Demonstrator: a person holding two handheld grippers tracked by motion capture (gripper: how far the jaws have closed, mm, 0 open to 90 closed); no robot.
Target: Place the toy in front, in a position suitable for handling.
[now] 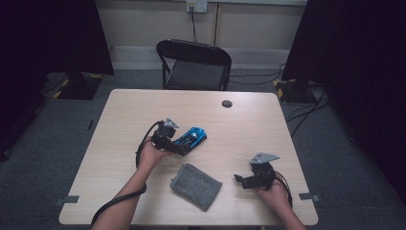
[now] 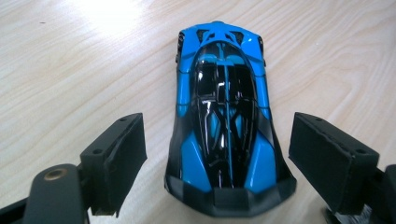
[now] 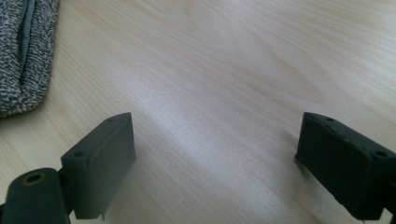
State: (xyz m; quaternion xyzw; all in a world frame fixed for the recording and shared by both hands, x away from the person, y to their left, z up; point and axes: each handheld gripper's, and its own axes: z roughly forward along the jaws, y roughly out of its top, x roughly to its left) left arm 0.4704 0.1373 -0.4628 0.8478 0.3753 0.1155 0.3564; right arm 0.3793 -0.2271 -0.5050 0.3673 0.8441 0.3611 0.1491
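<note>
A blue and black toy car [image 1: 194, 138] lies on the wooden table [image 1: 249, 129], just left of its middle. My left gripper [image 1: 181, 148] is open around the car's near end. In the left gripper view the car [image 2: 219, 107] sits between the two jaws of that gripper [image 2: 219, 158], with a clear gap on the left side and a very narrow one on the right. My right gripper [image 1: 238, 179] rests low over the table near the front right, open, and nothing lies between its jaws in the right gripper view [image 3: 215, 154].
A grey knitted zip pouch [image 1: 196, 186] lies flat between the two hands near the front edge; its corner [image 3: 23, 51] appears at the upper left of the right gripper view. A black folding chair [image 1: 194, 64] stands behind the table. A round cable hole [image 1: 227, 103] is near the far edge.
</note>
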